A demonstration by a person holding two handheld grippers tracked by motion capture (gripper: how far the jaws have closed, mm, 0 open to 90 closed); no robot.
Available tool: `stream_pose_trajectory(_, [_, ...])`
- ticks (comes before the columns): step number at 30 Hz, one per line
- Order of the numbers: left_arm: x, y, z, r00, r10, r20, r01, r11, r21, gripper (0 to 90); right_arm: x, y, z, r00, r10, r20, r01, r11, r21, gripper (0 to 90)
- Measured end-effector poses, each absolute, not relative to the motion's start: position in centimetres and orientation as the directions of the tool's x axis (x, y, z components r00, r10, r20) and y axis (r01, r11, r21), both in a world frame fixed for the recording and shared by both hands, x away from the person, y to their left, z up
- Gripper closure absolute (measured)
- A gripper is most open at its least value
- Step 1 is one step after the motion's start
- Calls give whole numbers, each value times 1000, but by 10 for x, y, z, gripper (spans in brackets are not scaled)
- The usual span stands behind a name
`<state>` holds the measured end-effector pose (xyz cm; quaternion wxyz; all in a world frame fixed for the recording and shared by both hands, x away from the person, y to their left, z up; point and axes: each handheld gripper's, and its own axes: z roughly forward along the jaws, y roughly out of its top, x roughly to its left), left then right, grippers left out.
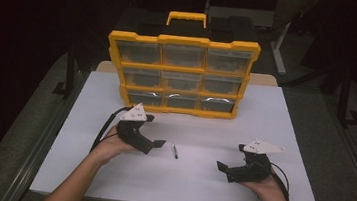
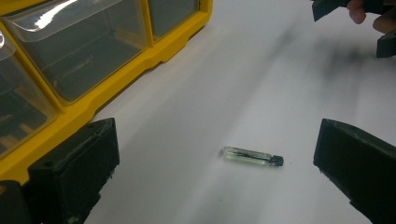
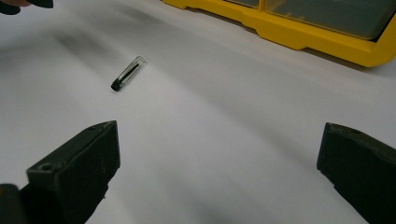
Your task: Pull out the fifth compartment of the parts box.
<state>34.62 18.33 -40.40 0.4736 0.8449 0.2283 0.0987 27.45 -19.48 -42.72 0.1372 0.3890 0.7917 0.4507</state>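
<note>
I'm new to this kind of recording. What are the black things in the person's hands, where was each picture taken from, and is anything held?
A person holds a hand-operated two-jaw gripper in each hand: the left gripper and the right gripper. The high view looks down on the white table. The other two views come from cameras riding on each gripper, looking along its black jaws. On the table stand a yellow drawer organizer and, lying flat, a small clear vial with a dark cap. Both grippers are open, holding nothing; the vial lies between them.

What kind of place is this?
Probably a lab or workshop bench: a plain white table, a yellow drawer organizer, a small glass vial, and dark metal stands around it.
</note>
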Motion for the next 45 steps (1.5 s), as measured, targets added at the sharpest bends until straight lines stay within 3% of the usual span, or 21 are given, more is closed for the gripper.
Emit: stream_pose_trajectory(45, [361, 156, -406, 891, 451, -43, 260, -432, 864, 3, 275, -196, -429, -662, 740, 122, 477, 290, 829, 0])
